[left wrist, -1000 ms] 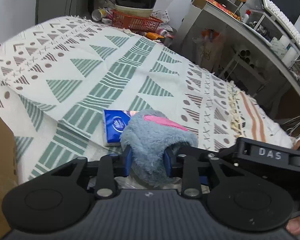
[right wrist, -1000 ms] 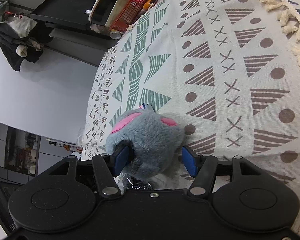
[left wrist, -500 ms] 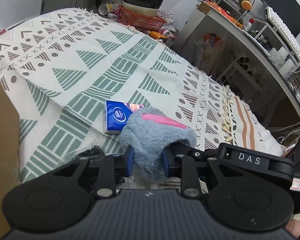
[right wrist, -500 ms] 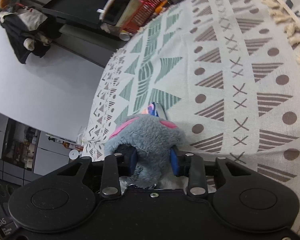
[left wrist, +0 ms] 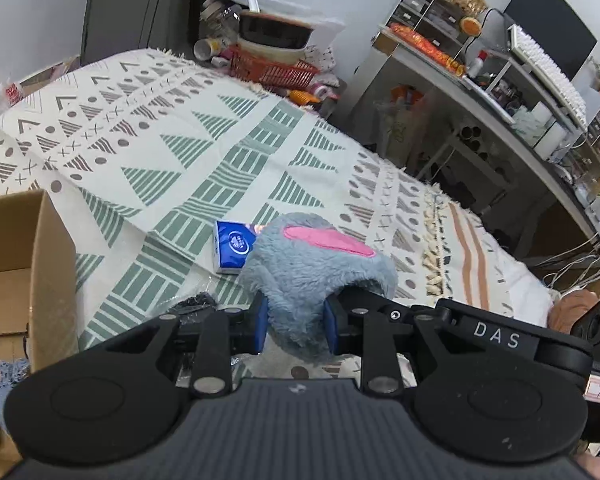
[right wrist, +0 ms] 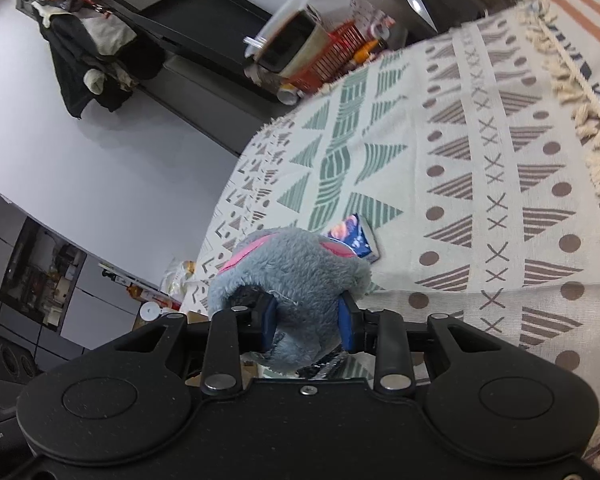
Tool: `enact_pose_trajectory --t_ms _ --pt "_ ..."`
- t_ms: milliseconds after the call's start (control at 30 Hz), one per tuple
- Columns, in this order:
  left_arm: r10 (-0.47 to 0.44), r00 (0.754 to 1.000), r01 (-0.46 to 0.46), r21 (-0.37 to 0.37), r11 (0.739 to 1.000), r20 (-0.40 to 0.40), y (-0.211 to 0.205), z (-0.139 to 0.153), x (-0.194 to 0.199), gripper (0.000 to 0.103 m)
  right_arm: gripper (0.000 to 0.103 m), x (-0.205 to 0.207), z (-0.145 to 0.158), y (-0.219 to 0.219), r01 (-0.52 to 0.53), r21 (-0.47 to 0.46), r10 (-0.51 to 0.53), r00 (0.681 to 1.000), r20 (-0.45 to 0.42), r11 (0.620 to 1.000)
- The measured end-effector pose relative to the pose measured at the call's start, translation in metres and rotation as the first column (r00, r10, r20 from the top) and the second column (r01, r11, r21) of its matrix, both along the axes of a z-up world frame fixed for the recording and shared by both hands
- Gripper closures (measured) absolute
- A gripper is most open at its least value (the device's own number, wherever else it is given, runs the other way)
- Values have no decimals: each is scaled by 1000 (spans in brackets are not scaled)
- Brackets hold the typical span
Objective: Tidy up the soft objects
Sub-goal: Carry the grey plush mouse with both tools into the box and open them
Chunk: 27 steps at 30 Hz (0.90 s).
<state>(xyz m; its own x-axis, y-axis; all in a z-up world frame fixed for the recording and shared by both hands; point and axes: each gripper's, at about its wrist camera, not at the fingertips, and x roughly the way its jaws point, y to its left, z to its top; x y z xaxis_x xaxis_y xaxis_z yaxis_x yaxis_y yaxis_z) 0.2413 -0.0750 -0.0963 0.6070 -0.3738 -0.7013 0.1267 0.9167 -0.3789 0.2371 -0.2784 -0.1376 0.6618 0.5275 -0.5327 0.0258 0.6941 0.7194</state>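
Observation:
A grey-blue plush toy (left wrist: 308,268) with pink ear patches is held above the patterned bedspread (left wrist: 204,168). My left gripper (left wrist: 294,320) is shut on its lower part. From the other side my right gripper (right wrist: 306,318) is shut on the same plush toy (right wrist: 296,268). The right gripper's black body, marked DAS, shows at the right of the left wrist view. A blue tissue pack (left wrist: 234,246) lies flat on the bedspread just beyond the toy, and in the right wrist view the tissue pack (right wrist: 356,240) peeks out behind it.
An open cardboard box (left wrist: 24,264) stands at the left with soft items inside. A dark crinkly packet (left wrist: 192,304) lies by the left fingers. A red basket (left wrist: 276,68) with bowls sits past the bed's far edge. A cluttered desk (left wrist: 480,92) runs along the right.
My right gripper closed from open onto the plush toy. Both grippers lifted the toy and drew back toward the left, bringing the cardboard box into the left wrist view.

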Motion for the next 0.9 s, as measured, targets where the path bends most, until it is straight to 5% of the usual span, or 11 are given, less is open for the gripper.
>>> enact_pose_trajectory --t_ms 900 --pt "177 978 -165 -119 979 106 100 47 -67 76 73 -32 70 97 -93 -66 99 991 85 993"
